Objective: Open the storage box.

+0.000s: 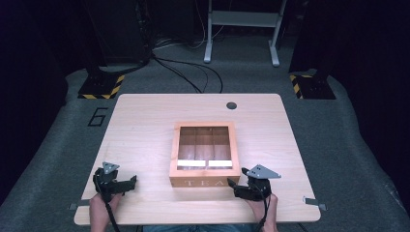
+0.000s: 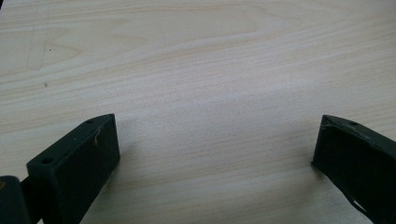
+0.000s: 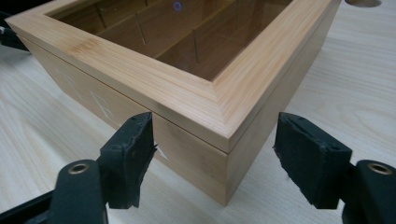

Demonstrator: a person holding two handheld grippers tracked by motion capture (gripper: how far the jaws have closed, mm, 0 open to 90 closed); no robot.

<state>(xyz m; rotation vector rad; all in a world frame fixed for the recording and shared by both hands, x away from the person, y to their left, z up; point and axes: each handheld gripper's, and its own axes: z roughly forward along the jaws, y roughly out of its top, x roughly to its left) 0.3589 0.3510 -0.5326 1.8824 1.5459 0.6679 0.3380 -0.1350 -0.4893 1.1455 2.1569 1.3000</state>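
Table (image 1: 145,116), right gripper (image 3: 215,149) astride box corner (image 3: 224,135)

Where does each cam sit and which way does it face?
High view: above the person's side, facing forward and down on the light wooden table; forearms, left gripper and right gripper show.
Left gripper view: rides the left gripper, facing bare tabletop between open jaws.
Right gripper view: rides the right gripper, jaws open around a corner of the glass-lidded wooden tea box.
Shared: high and right views both show the box.
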